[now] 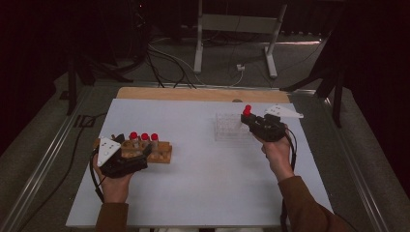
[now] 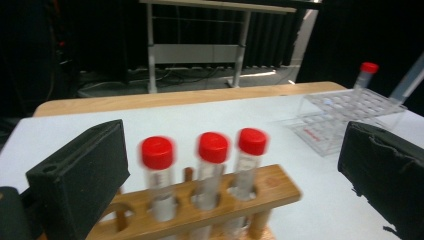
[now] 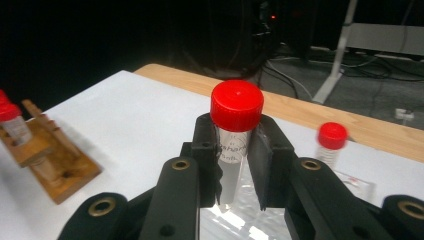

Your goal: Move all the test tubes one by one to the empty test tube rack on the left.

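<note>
Right gripper (image 3: 234, 175) jaws clamp red-capped tube (image 3: 235, 137) upright, over clear rack (image 1: 230, 126)

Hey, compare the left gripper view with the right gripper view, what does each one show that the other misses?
Left gripper view alone: three red-capped tubes standing side by side in the wooden rack, between the left tool's wide-open jaws. Right gripper view alone: the right tool shut on a red-capped tube, with handwriting on its label. Both share the white table, the wooden rack, the clear plastic rack and a capped tube standing in it.
</note>
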Action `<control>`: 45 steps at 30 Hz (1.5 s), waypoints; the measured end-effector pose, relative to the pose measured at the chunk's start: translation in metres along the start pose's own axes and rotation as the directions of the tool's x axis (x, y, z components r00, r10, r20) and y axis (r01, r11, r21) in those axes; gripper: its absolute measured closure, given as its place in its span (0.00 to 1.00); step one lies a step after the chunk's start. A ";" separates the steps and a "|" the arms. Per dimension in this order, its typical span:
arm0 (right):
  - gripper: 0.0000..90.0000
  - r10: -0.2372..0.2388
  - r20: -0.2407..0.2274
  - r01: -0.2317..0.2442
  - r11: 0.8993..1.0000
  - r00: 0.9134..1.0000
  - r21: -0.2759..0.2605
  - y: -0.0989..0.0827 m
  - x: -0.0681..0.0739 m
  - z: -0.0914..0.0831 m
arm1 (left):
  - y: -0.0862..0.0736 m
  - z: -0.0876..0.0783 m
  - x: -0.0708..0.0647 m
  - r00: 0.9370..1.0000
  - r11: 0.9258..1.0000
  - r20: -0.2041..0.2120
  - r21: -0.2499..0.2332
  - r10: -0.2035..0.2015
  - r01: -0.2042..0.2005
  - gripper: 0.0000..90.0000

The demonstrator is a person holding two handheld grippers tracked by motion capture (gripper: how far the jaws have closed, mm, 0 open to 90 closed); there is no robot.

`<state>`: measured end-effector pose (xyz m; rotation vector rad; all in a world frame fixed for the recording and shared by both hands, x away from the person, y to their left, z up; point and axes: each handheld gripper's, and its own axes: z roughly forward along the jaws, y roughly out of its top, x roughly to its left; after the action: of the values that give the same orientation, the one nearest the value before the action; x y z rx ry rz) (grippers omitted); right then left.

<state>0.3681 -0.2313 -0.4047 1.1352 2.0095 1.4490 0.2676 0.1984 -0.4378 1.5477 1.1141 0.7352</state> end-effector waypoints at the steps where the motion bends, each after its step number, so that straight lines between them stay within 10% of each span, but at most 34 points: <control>1: 0.83 -0.003 -0.009 0.002 1.000 1.000 -0.001 0.000 0.002 0.000 | 0.000 0.001 -0.003 1.000 1.000 0.007 0.000 0.003 -0.003 0.01; 20: 0.83 -0.073 -0.139 0.080 0.996 0.988 0.047 -0.002 0.039 0.002 | 0.010 0.044 -0.082 0.976 0.988 0.171 0.052 0.135 -0.145 0.01; 45: 0.83 -0.062 -0.268 0.075 0.996 0.961 0.039 -0.009 0.071 -0.006 | 0.015 0.069 -0.134 0.943 0.971 0.269 0.083 0.196 -0.225 0.02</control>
<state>0.3195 -0.1792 -0.4018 0.9185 2.2525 1.5965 0.2815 0.0480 -0.4302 1.8214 0.8148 0.5969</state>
